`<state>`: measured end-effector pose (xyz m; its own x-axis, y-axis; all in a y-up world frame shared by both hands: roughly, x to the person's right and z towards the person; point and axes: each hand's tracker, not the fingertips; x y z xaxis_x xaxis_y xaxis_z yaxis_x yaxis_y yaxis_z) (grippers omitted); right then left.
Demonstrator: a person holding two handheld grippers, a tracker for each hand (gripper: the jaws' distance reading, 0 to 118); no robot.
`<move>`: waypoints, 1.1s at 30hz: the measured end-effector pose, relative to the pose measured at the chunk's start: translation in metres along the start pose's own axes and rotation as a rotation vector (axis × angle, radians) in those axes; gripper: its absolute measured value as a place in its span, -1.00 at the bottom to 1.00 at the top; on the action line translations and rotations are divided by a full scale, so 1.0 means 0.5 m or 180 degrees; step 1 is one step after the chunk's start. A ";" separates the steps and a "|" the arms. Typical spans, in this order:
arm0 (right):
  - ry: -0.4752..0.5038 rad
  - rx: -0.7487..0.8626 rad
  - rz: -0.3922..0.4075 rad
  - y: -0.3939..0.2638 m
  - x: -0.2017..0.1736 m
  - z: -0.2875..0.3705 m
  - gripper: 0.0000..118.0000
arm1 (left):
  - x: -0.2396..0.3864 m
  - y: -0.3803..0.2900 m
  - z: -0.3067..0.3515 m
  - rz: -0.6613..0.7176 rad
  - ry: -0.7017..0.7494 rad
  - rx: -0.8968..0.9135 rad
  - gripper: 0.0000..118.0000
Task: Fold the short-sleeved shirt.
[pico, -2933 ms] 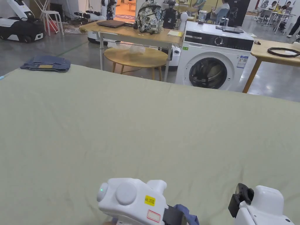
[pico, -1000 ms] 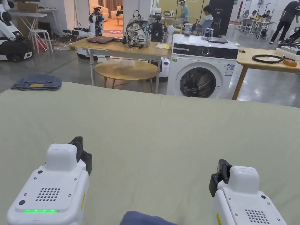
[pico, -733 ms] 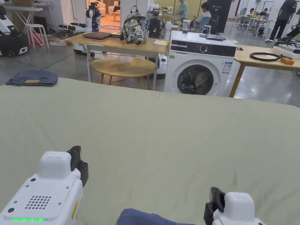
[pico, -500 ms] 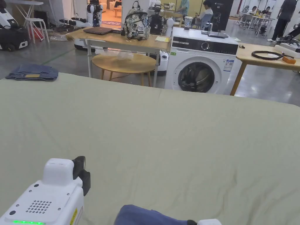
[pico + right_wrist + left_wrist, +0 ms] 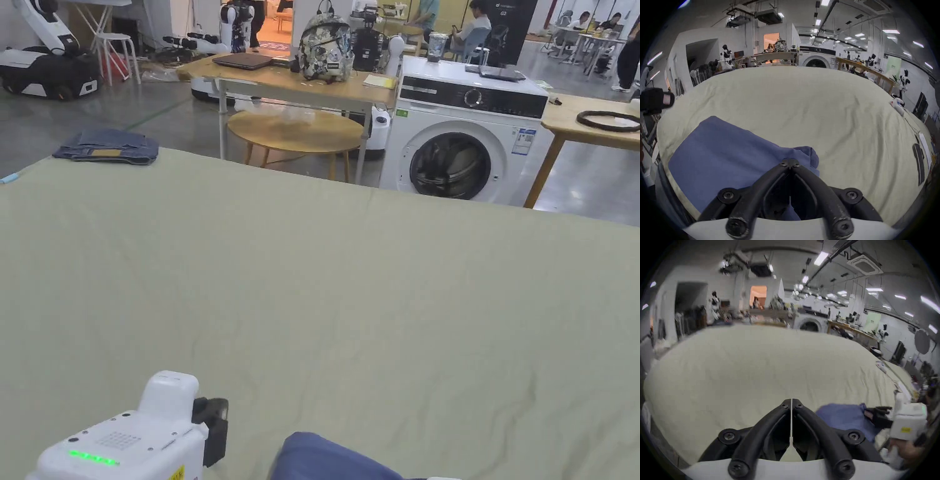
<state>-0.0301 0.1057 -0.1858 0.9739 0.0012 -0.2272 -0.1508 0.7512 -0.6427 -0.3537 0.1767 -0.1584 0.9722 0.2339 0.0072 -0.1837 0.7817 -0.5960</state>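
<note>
Here, the blue shirt (image 5: 724,155) lies bunched at the near edge of the bed (image 5: 350,294). R gripper (image 5: 790,162) is clenched on its corner; L gripper (image 5: 791,402), closed and empty, sits left of the shirt. Best to pull the shirt flat before folding.

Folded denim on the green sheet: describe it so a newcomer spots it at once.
Start from the big green sheet that covers the work surface in the head view, and follow it to its far left corner. The folded denim lies flat right at that edge. It is faded blue with a tan patch, unlike the plain blue shirt at the near edge.
</note>
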 end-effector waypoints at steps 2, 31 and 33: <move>0.0006 0.0000 0.0013 0.000 0.000 0.002 -1.00 | -0.028 0.012 -0.026 0.0212 -0.0518 -0.0447 -0.65; 0.0063 0.0064 0.0160 -0.009 0.005 0.011 -1.00 | -0.023 -0.093 -0.231 0.1723 -0.2393 -0.1774 -0.71; 0.0065 0.0061 0.0146 -0.009 0.005 0.011 -1.00 | -0.051 -0.100 -0.245 0.1827 -0.2454 -0.1760 -0.71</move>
<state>-0.0260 0.1058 -0.1795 0.9623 0.0225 -0.2710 -0.1916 0.7632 -0.6171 -0.3516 0.0609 -0.2273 0.3775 0.9260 -0.0016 -0.3010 0.1210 -0.9459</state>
